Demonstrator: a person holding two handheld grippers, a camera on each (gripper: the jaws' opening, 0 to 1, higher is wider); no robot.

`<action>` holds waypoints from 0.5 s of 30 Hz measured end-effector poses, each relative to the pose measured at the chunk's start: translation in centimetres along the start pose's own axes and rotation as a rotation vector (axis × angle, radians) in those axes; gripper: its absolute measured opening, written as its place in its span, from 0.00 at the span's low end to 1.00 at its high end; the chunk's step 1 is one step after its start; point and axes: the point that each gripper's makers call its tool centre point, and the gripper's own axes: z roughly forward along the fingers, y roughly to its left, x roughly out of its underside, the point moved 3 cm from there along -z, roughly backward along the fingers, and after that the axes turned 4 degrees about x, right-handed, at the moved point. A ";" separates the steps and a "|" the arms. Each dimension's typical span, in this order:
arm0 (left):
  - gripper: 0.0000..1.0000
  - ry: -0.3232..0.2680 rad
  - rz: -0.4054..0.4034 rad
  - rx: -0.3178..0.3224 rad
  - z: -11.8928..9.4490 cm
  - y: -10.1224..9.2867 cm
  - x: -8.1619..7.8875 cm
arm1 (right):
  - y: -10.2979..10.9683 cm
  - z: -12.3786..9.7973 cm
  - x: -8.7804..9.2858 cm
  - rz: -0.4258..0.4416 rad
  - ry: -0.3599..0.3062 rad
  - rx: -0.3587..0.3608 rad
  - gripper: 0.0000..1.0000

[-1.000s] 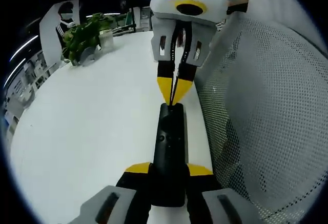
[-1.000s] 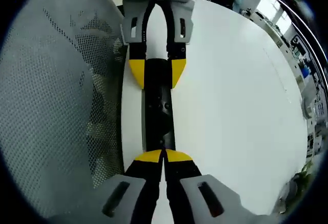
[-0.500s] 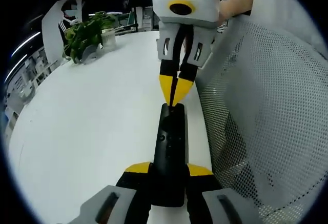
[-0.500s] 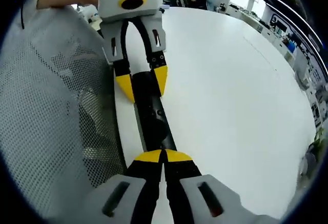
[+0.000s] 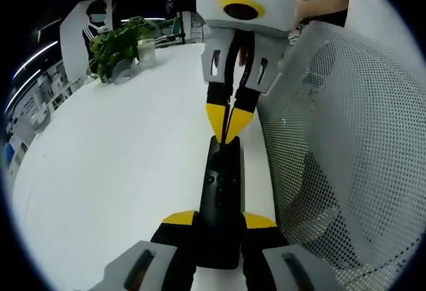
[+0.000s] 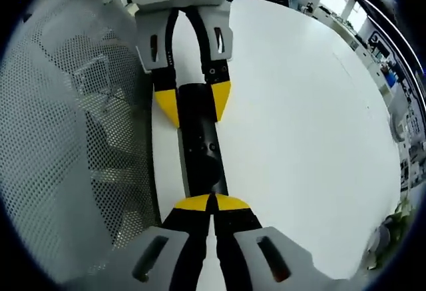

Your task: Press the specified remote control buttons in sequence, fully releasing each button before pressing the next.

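The slim black plastic remote control [image 5: 221,191] lies lengthwise on the white tabletop, close to the table's edge, clamped at one end between the yellow-tipped jaws of the left gripper [image 5: 219,221], which grasps it by both long sides. At the other end, toward 12 o'clock in the left gripper view, the right gripper [image 5: 227,126] has its jaws pressed together into a single point that meets the remote's top face. This looks like a button press in hand; whether the button is actually down cannot be told. The next move likely calls for a clean lift clear before shifting to another button. The white tabletop [image 5: 126,158] is smooth and bare around the remote. A grey mesh chair back [image 5: 339,144] stands at 3 o'clock, and a green potted plant [image 5: 116,44] at 10 o'clock.
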 end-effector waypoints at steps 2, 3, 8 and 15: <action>0.25 -0.006 0.000 0.001 0.0 0.0 0.0 | 0.0 0.0 0.0 -0.020 0.008 -0.009 0.00; 0.25 -0.009 -0.001 0.002 0.0 0.0 0.0 | 0.0 -0.1 0.1 -0.013 0.002 -0.011 0.00; 0.25 0.000 0.002 0.008 -0.1 0.0 0.0 | 0.3 -0.2 0.3 0.054 -0.054 0.042 0.00; 0.25 0.017 0.002 -0.005 -0.1 -0.2 -0.2 | 0.2 -0.2 0.2 0.024 -0.045 0.043 0.00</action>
